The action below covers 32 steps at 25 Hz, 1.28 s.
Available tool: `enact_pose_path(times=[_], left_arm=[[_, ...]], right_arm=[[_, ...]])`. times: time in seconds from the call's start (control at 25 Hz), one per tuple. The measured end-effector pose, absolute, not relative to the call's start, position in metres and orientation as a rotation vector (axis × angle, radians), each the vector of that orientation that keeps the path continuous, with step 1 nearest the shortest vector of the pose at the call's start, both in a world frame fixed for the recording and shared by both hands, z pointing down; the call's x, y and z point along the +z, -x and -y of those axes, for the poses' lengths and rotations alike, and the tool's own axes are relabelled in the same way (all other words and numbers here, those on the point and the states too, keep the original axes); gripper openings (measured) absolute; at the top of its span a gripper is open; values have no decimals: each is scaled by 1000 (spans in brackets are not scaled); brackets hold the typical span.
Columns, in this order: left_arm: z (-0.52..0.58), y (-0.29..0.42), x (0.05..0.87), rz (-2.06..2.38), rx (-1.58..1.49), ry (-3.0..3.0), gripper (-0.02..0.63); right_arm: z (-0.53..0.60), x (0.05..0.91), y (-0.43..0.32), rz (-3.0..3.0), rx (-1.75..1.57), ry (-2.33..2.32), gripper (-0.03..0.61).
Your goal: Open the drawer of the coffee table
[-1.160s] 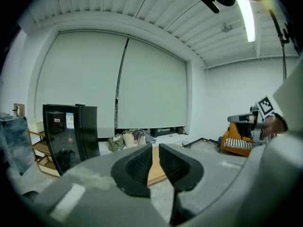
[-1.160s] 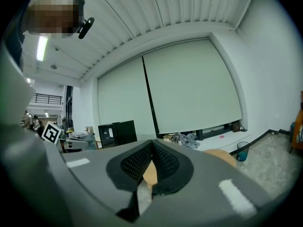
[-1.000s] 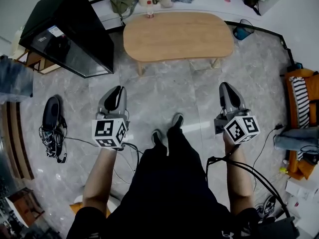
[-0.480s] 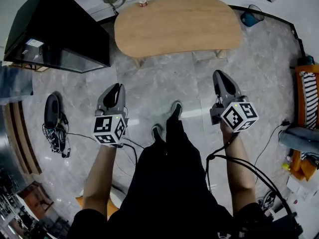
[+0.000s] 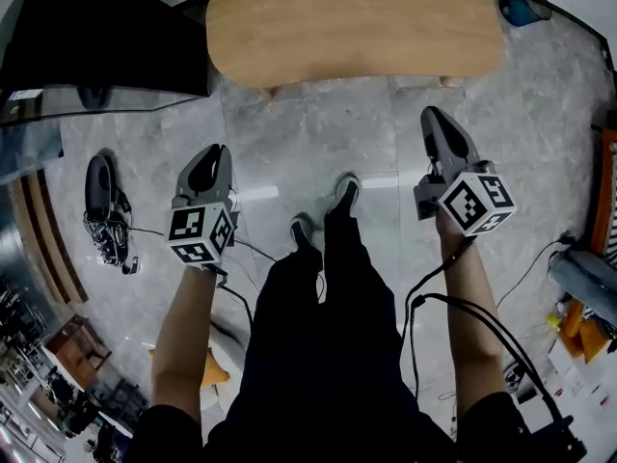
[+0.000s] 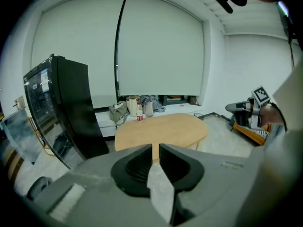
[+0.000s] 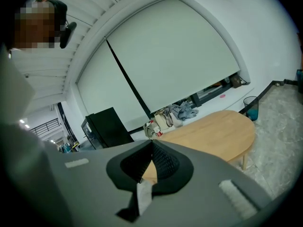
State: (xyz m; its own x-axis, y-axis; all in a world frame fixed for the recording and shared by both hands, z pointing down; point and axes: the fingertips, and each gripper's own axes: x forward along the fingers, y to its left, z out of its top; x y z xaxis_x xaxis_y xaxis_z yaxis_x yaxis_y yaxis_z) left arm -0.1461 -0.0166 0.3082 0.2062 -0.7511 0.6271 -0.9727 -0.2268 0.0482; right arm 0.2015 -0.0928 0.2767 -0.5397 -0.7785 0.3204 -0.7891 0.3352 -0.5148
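On a grey marble floor [image 5: 318, 143], an oval wooden coffee table [image 5: 352, 22] lies across the top of the head view. Its long axis runs left to right and its curved near edge faces the standing person; no view lets its drawer be made out. A black glass-fronted cabinet [image 5: 96, 37] stands just beside the table's left end, its corner near the rim. Bare floor lies open between the near edge and the person's shoes [image 5: 328, 215], and past the table's right end towards a blue bin [image 5: 525, 8].

Both hand-held tools point at the table, well apart from it and from each other. The left gripper [image 5: 205, 162] has its jaws a narrow slit apart with nothing between them, while the right gripper [image 5: 436, 128] has its jaws together and empty. A black device with tangled cables [image 5: 101, 210] lies on the floor to the left. A bottle [image 6: 139, 112] stands at the table's far edge.
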Motion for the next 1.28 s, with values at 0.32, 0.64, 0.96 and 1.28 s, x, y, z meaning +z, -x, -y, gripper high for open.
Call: enact_pose_path(times=[0.32,0.64,0.96,1.28], left_arm=[[62,150,371,1576,690,-2088,49],[92,166,483,1517,690,-2109,49],[125,213,602,1624,731,-2085,49],[137,226,697,1504,715,-2044,168]], right_arm=[[130,354,-186,2564,1012,-1451,2],[161,453,-165,2577,1027,-1409,2],[169,573,-164,2534,971,-1408,2],[151,673,-145,2516,1141,-1404,15]])
